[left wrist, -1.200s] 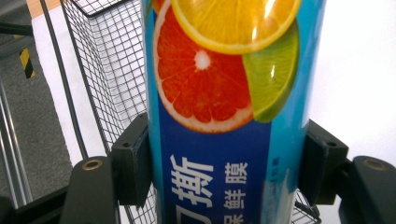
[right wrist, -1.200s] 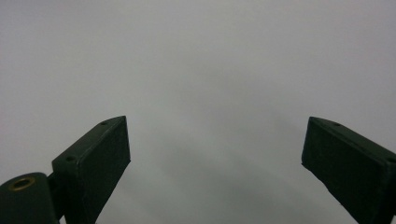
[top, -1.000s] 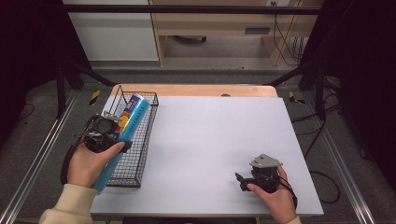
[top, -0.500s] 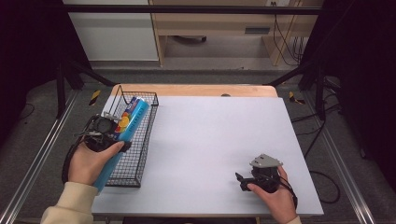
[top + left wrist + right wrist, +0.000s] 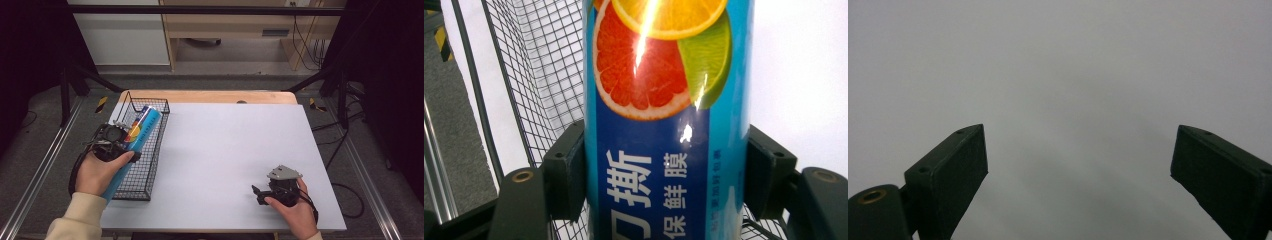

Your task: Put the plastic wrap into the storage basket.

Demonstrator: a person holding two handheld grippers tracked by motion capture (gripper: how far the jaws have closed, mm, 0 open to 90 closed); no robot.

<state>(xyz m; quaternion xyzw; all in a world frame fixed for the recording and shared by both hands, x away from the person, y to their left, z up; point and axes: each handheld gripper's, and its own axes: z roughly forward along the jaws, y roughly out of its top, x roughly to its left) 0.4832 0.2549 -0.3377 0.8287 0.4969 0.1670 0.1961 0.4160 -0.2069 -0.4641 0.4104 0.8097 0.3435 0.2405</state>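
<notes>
A long blue cling-film tube [image 5: 145, 125] with citrus slices printed on it lies slanted along a black wire basket [image 5: 150, 167] at the table's left side. My left gripper [image 5: 112, 137] is shut on the tube around its middle. In the left gripper view the tube [image 5: 664, 100] fills the gap and both black pads [image 5: 566, 170] press its sides, with the basket mesh [image 5: 539, 75] behind it. I cannot tell whether the tube touches the basket floor. My right gripper [image 5: 257, 194] rests near the table's front right, open, with nothing between its jaws [image 5: 1078, 165].
The white tabletop [image 5: 230, 145] stretches between the basket and the right hand. A wooden strip [image 5: 210, 96] runs along the table's far edge. Metal rails [image 5: 40, 170] and dark floor flank the table on both sides.
</notes>
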